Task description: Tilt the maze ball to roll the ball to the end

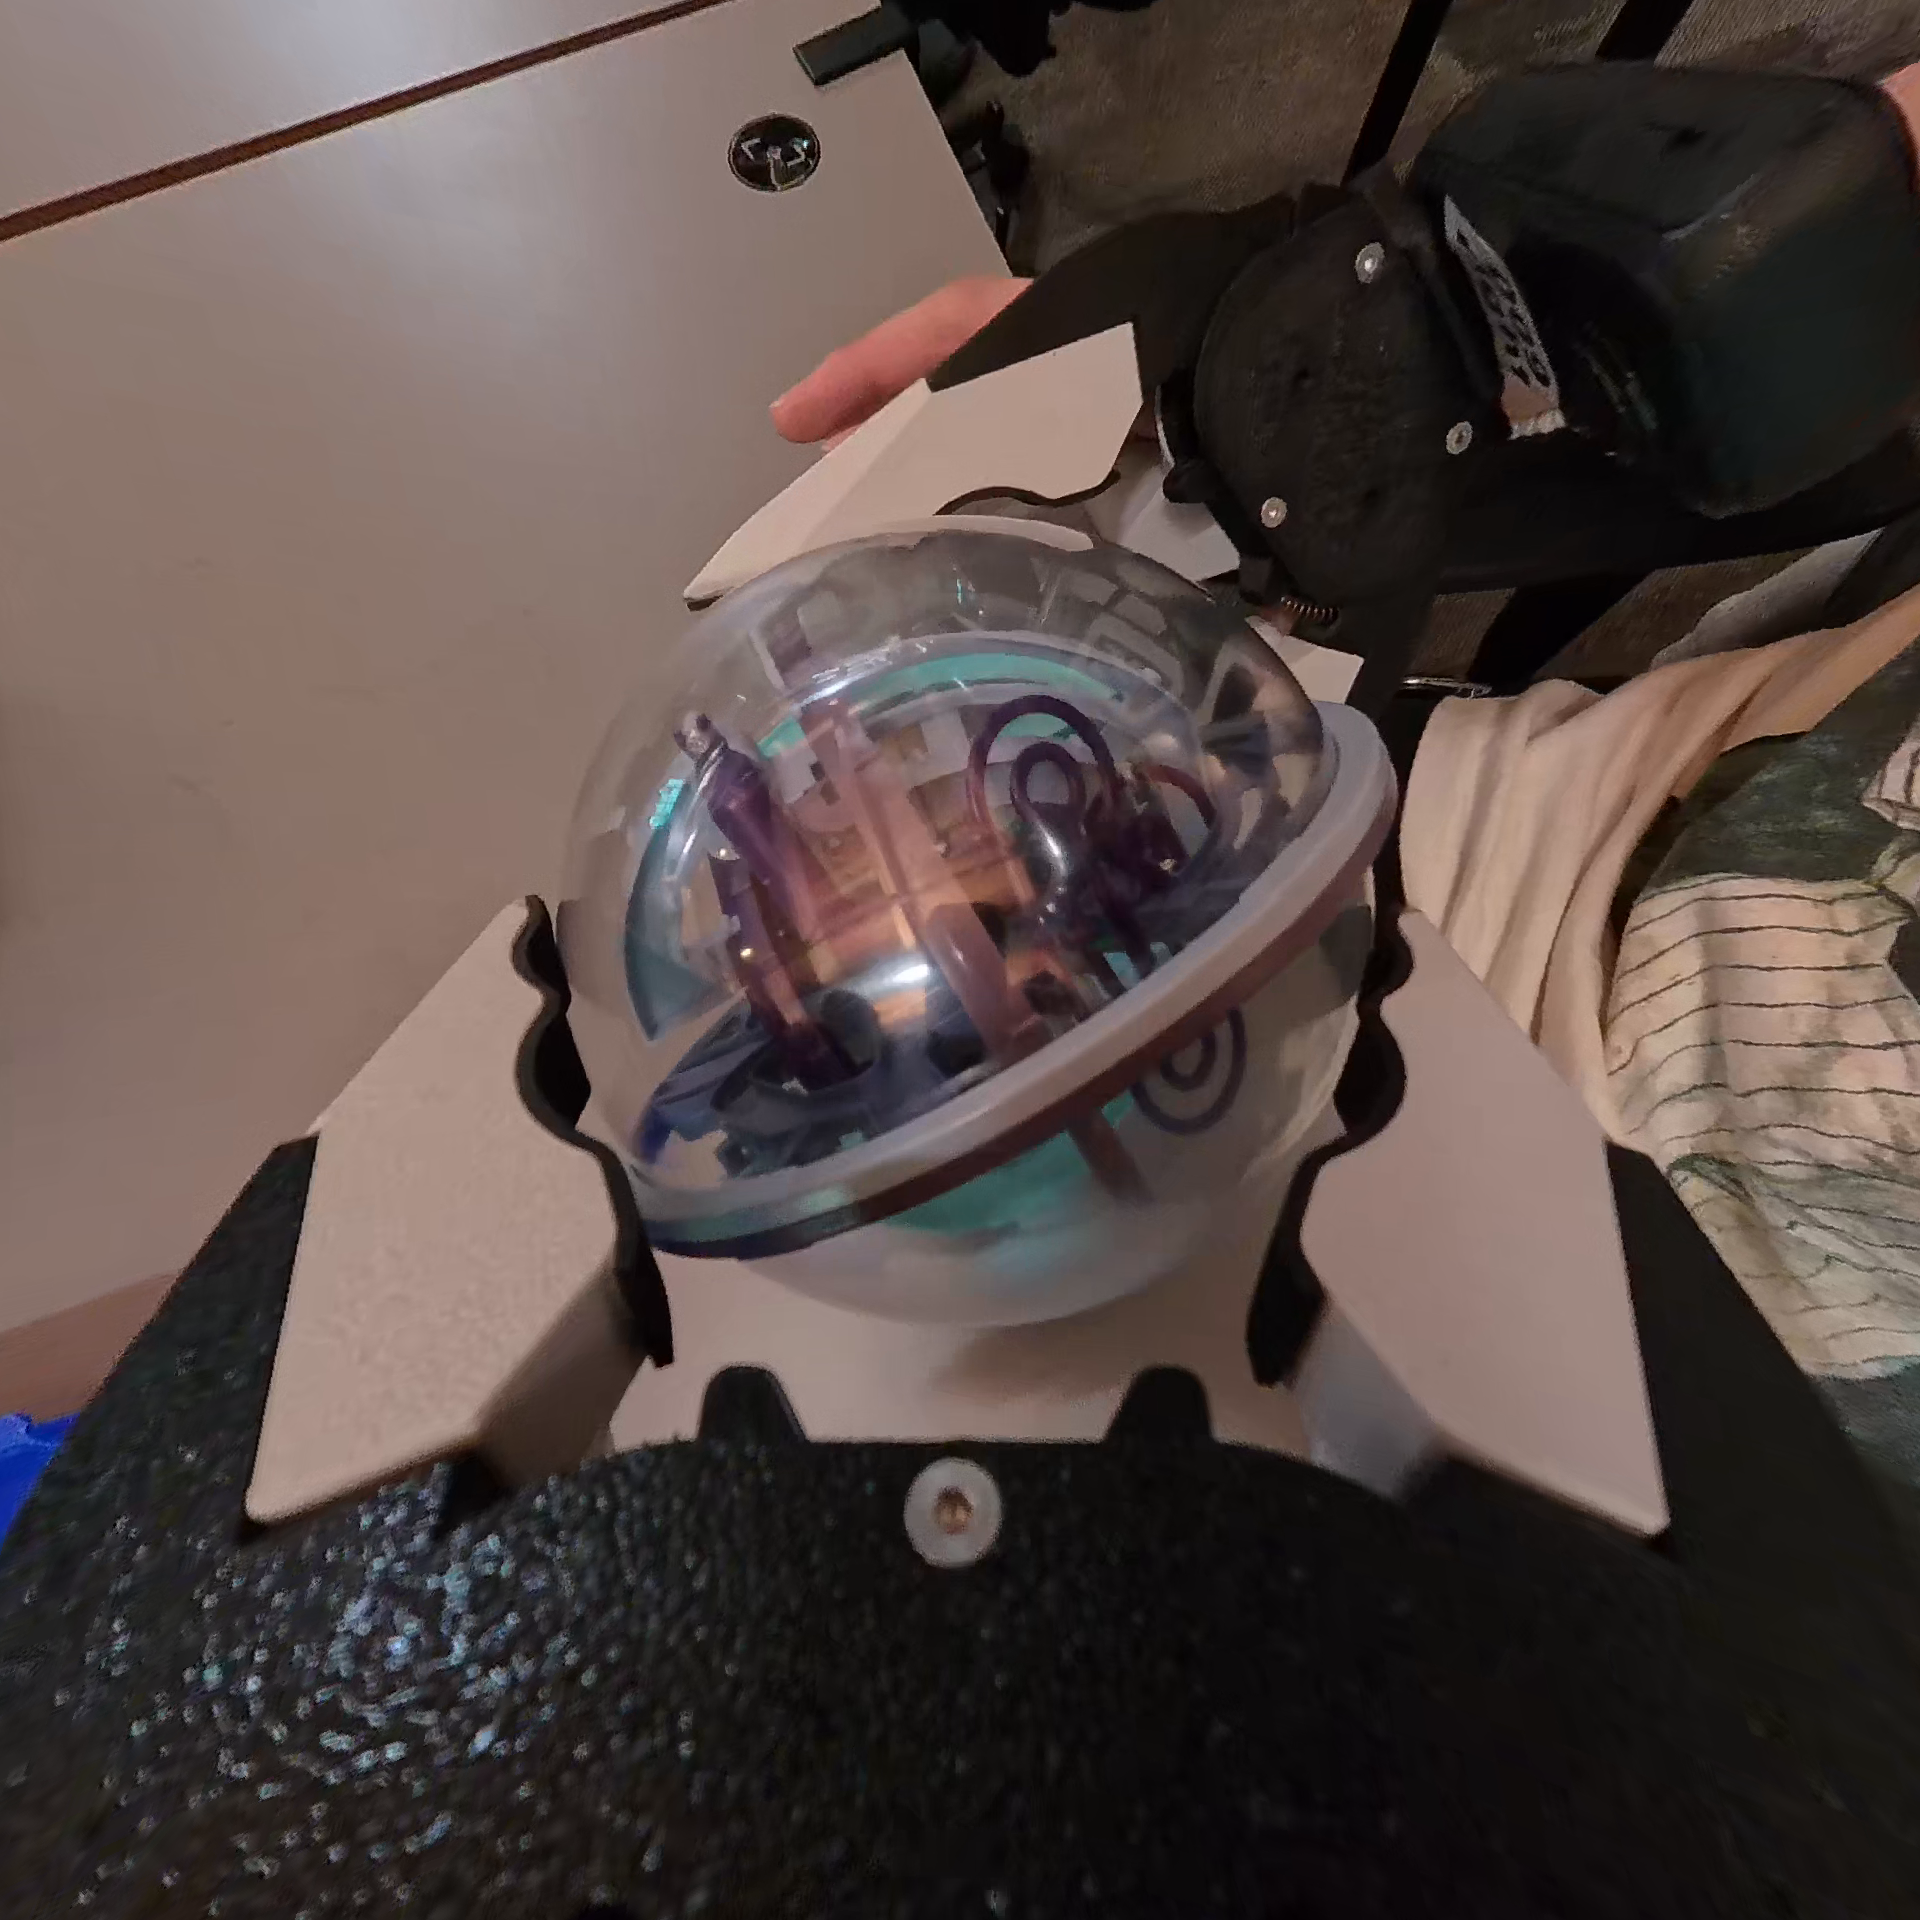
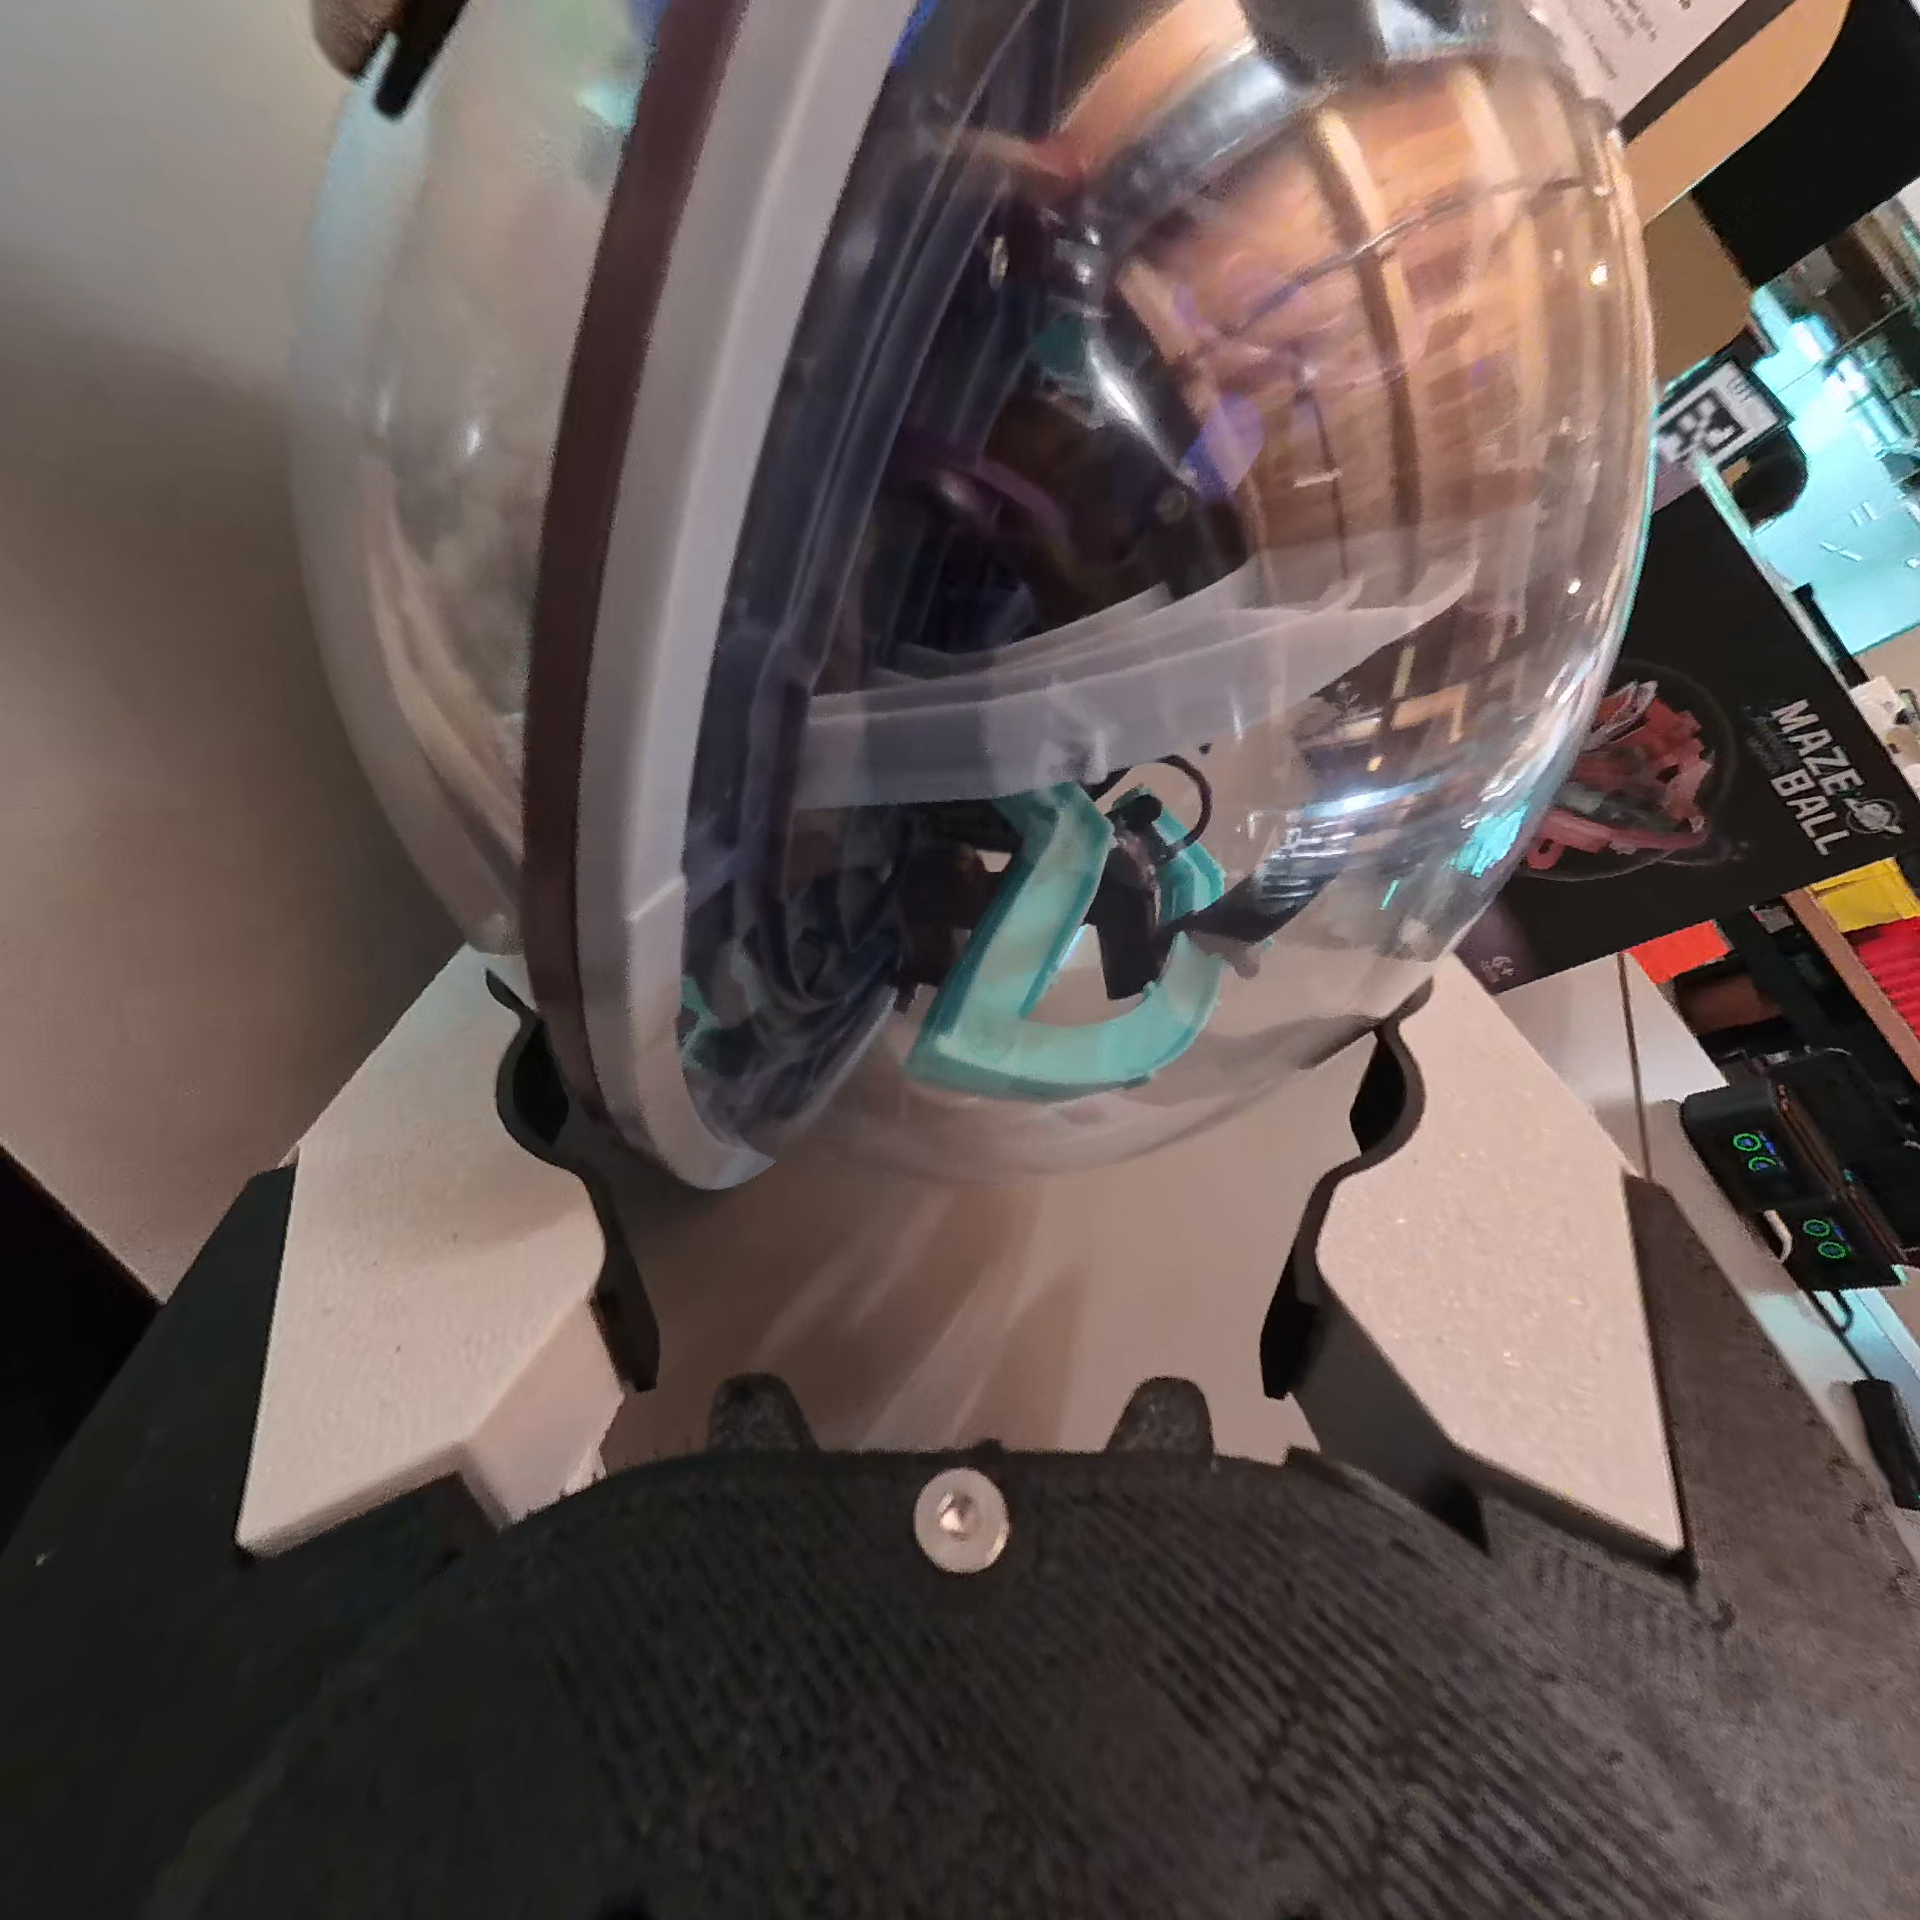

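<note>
The maze ball (image 1: pixel 935 831) is a clear sphere with a white ring round its middle and purple and teal tracks inside. It is held off the beige table (image 1: pixel 312 520) with its ring tilted. My left gripper (image 1: pixel 966 935) is shut on it, with both fingers (image 1: pixel 561 1049) pressed on its sides. My right gripper (image 2: pixel 951 1018) grips the same ball (image 2: pixel 1039 571) from the opposite side, its left finger (image 2: pixel 540 1091) against the ring. The right gripper's body (image 1: pixel 1403 395) shows beyond the ball in the left wrist view. I cannot make out the small ball inside.
A person's hand (image 1: pixel 894 364) and light garment (image 1: pixel 1662 935) are behind the ball. The black maze ball box (image 2: pixel 1714 779) stands to the right, with black devices with green lights (image 2: pixel 1787 1174) below it. A round cable port (image 1: pixel 774 154) sits in the table.
</note>
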Demonstrator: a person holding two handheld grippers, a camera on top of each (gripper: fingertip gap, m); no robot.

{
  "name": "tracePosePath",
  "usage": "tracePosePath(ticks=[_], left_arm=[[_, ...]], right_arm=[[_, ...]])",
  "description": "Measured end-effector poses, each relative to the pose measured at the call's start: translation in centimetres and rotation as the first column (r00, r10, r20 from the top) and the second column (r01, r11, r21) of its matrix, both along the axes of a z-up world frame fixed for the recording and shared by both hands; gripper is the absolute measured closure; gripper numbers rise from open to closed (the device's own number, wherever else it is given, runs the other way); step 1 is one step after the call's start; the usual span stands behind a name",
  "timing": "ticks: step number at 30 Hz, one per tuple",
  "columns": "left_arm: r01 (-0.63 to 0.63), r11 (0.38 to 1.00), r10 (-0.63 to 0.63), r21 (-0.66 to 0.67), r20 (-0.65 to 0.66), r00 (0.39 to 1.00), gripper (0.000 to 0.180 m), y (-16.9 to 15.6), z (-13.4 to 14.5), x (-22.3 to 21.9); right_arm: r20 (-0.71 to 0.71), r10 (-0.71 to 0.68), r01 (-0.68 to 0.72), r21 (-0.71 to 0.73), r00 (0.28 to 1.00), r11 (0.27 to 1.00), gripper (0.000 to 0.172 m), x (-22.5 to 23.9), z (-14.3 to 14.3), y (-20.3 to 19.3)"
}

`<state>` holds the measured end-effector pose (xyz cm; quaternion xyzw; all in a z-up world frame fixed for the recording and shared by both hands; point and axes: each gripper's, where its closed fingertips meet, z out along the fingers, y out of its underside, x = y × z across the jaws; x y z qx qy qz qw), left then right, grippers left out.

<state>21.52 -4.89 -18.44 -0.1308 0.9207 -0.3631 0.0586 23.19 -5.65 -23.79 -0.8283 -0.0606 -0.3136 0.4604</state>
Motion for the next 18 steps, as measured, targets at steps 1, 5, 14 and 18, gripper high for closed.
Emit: tracePosePath(ticks=[1,5,14,18], left_arm=[[0.0,1.0,0.0,0.012,-0.002,1.0,0.036,0.0,0.0,0.0],[0.003,0.999,-0.002,0.054,-0.01,1.0,0.035,0.0,-0.2,0.0],[0.015,0.998,-0.013,0.061,-0.022,1.0,0.035,-0.8,-0.3,0.1],[0.02,0.997,-0.018,0.08,-0.028,0.999,0.035,-0.8,-0.3,0.1]], right_arm=[[-0.01,-0.002,0.002,-0.009,1.0,1.0,0.019,0.0,-0.1,-0.1],[-0.021,0.002,-0.003,-0.042,1.0,0.999,0.023,0.0,-0.3,-0.4],[0.001,0.06,-0.059,-0.125,0.998,0.99,0.02,0.2,0.1,-1.4],[0.001,0.057,-0.056,-0.122,0.998,0.991,0.015,0.3,0.1,-1.1]])
